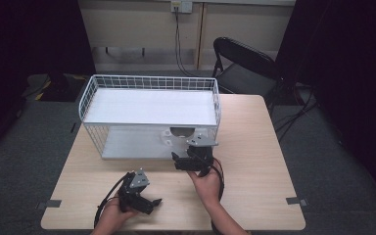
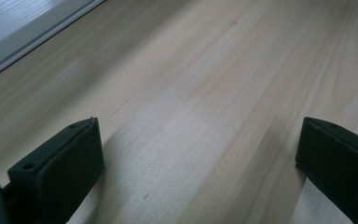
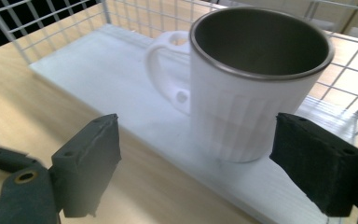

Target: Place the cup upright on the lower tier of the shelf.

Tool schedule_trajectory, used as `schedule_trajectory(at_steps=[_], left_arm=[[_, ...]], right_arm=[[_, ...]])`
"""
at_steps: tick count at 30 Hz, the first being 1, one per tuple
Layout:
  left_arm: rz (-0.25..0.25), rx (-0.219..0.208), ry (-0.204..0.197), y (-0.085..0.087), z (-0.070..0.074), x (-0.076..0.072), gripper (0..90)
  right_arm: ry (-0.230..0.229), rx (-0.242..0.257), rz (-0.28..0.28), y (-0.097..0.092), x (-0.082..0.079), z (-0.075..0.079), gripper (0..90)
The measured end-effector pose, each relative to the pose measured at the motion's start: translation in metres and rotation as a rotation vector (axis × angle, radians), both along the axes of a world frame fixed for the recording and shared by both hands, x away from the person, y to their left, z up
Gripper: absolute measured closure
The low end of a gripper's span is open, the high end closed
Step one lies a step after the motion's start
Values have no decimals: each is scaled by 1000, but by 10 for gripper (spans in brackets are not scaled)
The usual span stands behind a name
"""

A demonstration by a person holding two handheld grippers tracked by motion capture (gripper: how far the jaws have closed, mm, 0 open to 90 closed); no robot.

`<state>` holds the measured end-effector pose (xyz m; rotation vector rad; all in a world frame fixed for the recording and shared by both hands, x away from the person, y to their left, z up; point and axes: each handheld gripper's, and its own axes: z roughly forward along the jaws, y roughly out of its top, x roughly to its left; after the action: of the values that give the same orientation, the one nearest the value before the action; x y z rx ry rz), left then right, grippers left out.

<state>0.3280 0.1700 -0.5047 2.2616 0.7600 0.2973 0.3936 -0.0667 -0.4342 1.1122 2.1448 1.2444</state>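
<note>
The wooden table (image 1: 254, 161) spreads out under my hands, and on its far half stands a white wire rack (image 1: 149, 115) with an upper and a lower shelf. On the lower shelf's white board, near its front edge, stands the white mug (image 3: 247, 88), upright, steel-lined inside, its handle turned away to the left in my right gripper view. My right gripper (image 3: 196, 158) points at it with the jaws spread wide, the mug just ahead between them, neither pad touching it. My left gripper (image 2: 198, 154) rests low over bare wood, jaws apart, holding nothing.
</note>
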Motion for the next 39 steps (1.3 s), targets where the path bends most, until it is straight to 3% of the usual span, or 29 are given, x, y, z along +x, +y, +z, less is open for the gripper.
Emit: schedule_trajectory(at_steps=[19, 33, 39], left_arm=[[2, -3, 1, 0, 0, 0, 0], [0, -1, 0, 0, 0, 0, 0], [1, -3, 1, 0, 0, 0, 0]], right_arm=[[6, -6, 172, -32, -17, 9, 128], [10, -32, 200, -66, -28, 6, 126], [6, -29, 182, -81, -31, 7, 123]])
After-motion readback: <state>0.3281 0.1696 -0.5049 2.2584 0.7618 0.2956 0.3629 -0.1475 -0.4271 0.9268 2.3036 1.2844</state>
